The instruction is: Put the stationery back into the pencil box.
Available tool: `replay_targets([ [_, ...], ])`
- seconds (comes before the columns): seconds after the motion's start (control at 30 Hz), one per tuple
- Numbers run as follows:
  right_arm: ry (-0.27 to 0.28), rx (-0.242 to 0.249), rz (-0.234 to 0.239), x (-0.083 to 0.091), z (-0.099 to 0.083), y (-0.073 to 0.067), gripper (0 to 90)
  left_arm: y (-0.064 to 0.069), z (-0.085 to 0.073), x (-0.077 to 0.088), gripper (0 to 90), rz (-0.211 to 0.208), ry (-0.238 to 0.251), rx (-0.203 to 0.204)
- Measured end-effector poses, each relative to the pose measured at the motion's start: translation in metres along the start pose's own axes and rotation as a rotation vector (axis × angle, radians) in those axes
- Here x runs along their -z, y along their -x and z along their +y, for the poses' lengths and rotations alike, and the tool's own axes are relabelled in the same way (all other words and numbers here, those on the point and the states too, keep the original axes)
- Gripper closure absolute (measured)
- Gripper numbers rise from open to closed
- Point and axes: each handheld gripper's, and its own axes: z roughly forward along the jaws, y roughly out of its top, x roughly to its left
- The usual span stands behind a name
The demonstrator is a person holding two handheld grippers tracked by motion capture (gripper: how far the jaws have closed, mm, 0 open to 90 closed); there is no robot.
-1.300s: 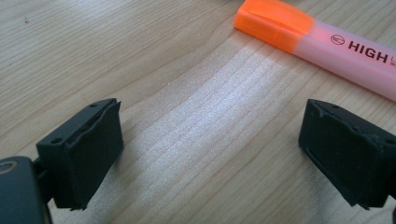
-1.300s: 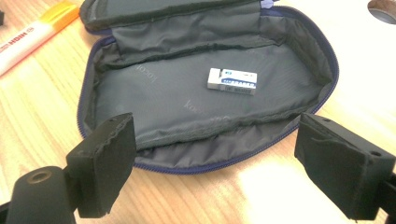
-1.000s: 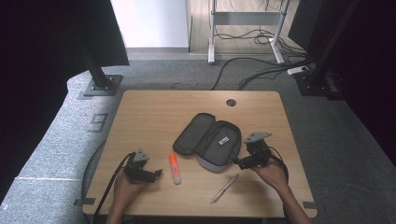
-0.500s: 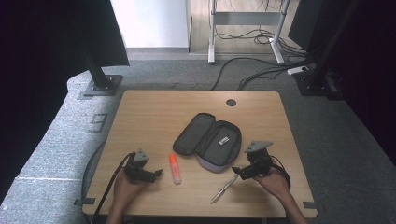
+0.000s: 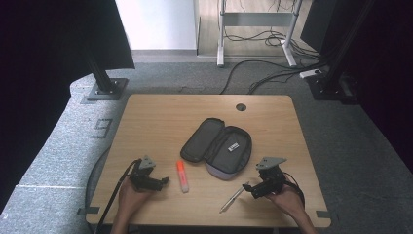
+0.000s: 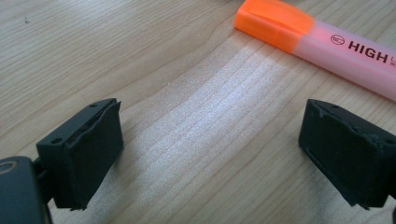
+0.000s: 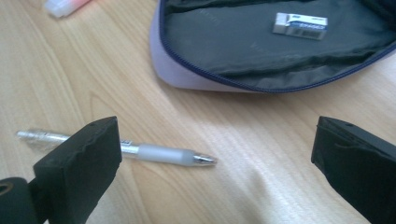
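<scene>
An open grey pencil case (image 5: 217, 146) lies mid-table with a white eraser (image 5: 233, 146) inside it; the right gripper view shows the case (image 7: 243, 65) and eraser (image 7: 300, 25) close ahead. A clear pen (image 5: 234, 197) lies near the front edge, just left of my right gripper (image 5: 255, 191), which is open and low over the table. In the right gripper view (image 7: 212, 154) the pen (image 7: 163, 154) passes partly behind the left jaw. An orange-capped pink highlighter (image 5: 181, 176) lies right of my open left gripper (image 5: 164, 182). In the left gripper view (image 6: 210, 154) the highlighter (image 6: 322, 46) lies beyond the jaws.
The wooden table (image 5: 160, 122) has a round cable hole (image 5: 240, 107) near its far edge. Cables trail from both grippers over the front edge. Black stands and floor cables sit behind the table.
My right gripper has drawn back from the pencil case toward the front edge and down beside the pen. The left gripper has stayed in place.
</scene>
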Motion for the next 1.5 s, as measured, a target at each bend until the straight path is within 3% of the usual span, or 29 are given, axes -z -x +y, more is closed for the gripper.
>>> replay_targets([
  [0.47,-0.027,0.057,0.091,-0.018,-0.005,-0.022,10.7,0.000,0.000,0.000,6.1,0.001,0.000,0.000],
  [0.8,-0.036,0.075,0.125,-0.027,-0.008,-0.026,17.1,0.000,0.000,0.000,6.1,0.001,0.000,0.000],
  [1.0,-0.040,0.110,0.146,-0.031,-0.009,-0.029,23.6,0.000,0.000,0.000,6.1,0.001,0.000,0.000],
  [1.17,-0.058,0.141,0.157,-0.036,-0.011,-0.032,30.4,0.000,0.000,0.000,6.1,0.001,0.000,0.000],
  [1.3,-0.062,0.174,0.138,-0.036,-0.011,-0.033,36.8,0.000,0.000,0.000,6.1,0.001,0.001,0.000],
  [1.5,-0.062,0.174,0.125,-0.036,-0.009,-0.031,45.3,0.000,0.000,0.000,6.1,0.001,0.001,0.000],
])
